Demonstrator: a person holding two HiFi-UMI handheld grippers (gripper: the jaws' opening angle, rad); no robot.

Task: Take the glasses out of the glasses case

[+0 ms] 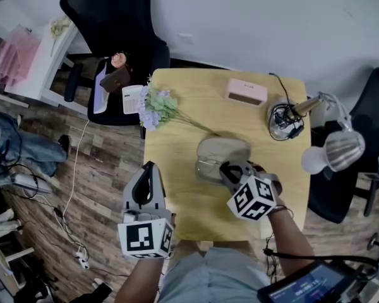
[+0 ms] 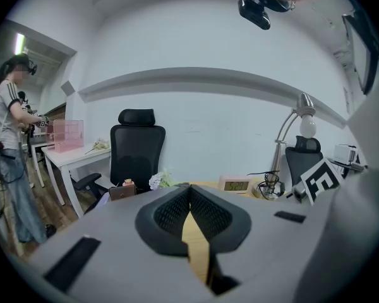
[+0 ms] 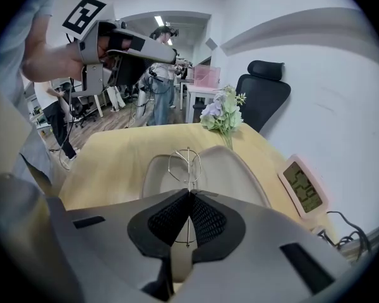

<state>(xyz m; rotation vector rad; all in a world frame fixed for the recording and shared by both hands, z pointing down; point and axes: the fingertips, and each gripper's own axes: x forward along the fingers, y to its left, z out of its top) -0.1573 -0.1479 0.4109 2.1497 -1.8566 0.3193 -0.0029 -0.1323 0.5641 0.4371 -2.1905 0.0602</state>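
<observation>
Two hand-held grippers in view. Right gripper (image 3: 189,193): jaws pinched together on the thin metal wire-rimmed glasses (image 3: 185,163), which stand on edge over the open beige oval glasses case (image 3: 237,172); contact with the case not discernible. Case lies mid pale wooden table (image 1: 177,106). Left gripper (image 2: 189,188): jaws pressed together, nothing between them, held at the table's left edge, well apart from the case.

— Is anything showing readable print?
— Only the pink clock (image 2: 235,184) at the table's (image 1: 177,188) far edge; it is displaying what looks like 5:20.
— And the lit screen (image 1: 303,289) off the table's near right corner?
— It is glowing, but its lettering is too small to read.
</observation>
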